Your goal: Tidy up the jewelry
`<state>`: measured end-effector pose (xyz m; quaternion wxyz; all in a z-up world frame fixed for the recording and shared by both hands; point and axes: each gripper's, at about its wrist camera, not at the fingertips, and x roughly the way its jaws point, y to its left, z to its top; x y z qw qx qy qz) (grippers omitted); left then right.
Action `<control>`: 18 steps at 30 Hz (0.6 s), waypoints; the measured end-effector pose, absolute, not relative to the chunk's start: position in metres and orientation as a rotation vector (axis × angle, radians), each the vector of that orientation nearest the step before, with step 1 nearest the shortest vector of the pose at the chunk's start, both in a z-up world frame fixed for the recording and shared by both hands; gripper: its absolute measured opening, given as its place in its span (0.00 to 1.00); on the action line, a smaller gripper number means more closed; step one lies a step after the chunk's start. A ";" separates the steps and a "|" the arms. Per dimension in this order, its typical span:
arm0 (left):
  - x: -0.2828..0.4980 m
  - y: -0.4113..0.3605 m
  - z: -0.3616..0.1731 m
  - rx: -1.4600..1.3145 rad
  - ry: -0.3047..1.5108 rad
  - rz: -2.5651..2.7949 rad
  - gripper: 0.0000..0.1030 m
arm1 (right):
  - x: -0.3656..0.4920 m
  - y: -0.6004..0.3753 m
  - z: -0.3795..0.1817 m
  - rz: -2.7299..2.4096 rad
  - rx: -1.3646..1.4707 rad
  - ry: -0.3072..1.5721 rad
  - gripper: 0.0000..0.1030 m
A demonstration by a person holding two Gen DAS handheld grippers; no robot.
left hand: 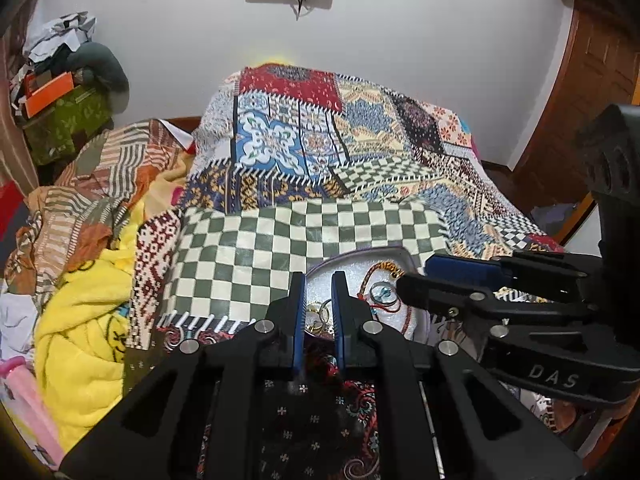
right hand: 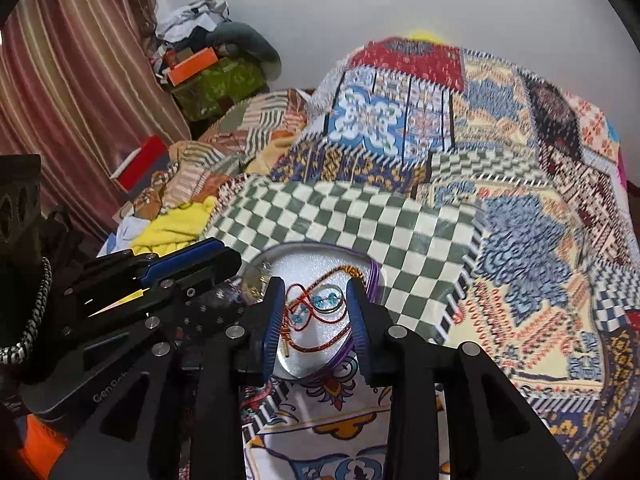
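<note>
Patchwork bedspread [right hand: 520,240] carries a silver tray [right hand: 312,256] with a tangled red-and-gold necklace [right hand: 320,344] and turquoise earrings [right hand: 326,300]; left gripper [left hand: 319,308] and right gripper [right hand: 316,312] hover released, empty.

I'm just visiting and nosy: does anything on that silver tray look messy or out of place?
Yes. On the silver tray, the red cord necklace lies tangled in loops over the turquoise earrings, and the tray sits on rumpled patchwork bedding.

The right tongs [left hand: 412,276] carry the letters "DAS" on their black arm; the left tongs' [right hand: 236,260] lettering is partly hidden
</note>
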<state>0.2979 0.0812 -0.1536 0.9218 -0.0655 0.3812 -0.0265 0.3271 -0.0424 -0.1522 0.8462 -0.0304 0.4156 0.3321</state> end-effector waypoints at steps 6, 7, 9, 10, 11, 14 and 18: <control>0.277 0.078 -0.117 -0.119 0.705 -0.053 0.10 | 0.304 -0.057 -0.107 0.690 -0.044 0.766 0.28; 0.272 0.076 -0.109 -0.115 0.688 -0.053 0.10 | 0.300 -0.060 -0.100 0.689 -0.036 0.746 0.28; 0.261 0.073 -0.092 -0.108 0.651 -0.055 0.10 | 0.288 -0.066 -0.084 0.685 -0.024 0.699 0.28; 0.254 0.071 -0.084 -0.105 0.630 -0.057 0.10 | 0.280 -0.070 -0.075 0.682 -0.021 0.668 0.28; 0.248 0.069 -0.076 -0.101 0.612 -0.058 0.10 | 0.280 -0.070 -0.075 0.682 -0.021 0.668 0.28; 0.223 0.063 -0.049 -0.088 0.537 -0.057 0.10 | 0.246 -0.081 -0.042 0.661 -0.024 0.546 0.28; 0.183 0.054 -0.012 -0.071 0.429 -0.057 0.13 | 0.202 -0.097 -0.009 0.641 -0.013 0.405 0.28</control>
